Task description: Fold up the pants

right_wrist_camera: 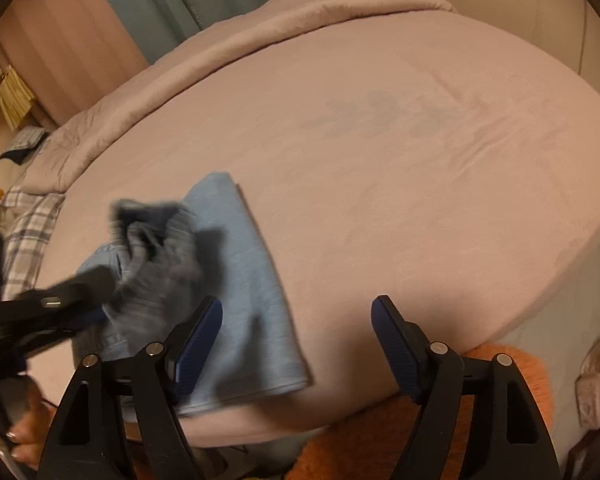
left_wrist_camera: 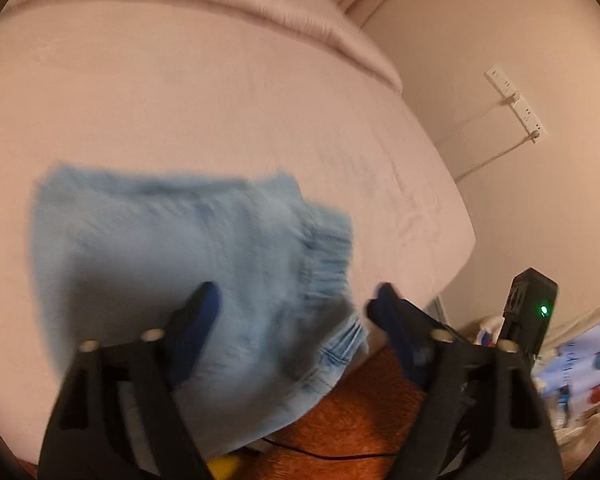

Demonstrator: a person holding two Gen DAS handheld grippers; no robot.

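Note:
Light blue denim pants (left_wrist_camera: 188, 264) lie folded into a compact rectangle near the front edge of a pink bed (left_wrist_camera: 220, 100). My left gripper (left_wrist_camera: 294, 300) is open above the pants' gathered waistband, holding nothing. In the right wrist view the folded pants (right_wrist_camera: 244, 280) lie left of centre. My right gripper (right_wrist_camera: 296, 316) is open and empty, just right of the pants. The left gripper (right_wrist_camera: 72, 300) appears there as a blurred dark shape over the pants' left side.
The pink sheet (right_wrist_camera: 400, 160) covers the bed, with a rolled duvet (right_wrist_camera: 220, 52) along the far edge. A plaid cloth (right_wrist_camera: 28, 232) lies at the left. An orange rug (left_wrist_camera: 360, 420) is below the bed edge. A power strip (left_wrist_camera: 516, 102) lies on the floor at the right.

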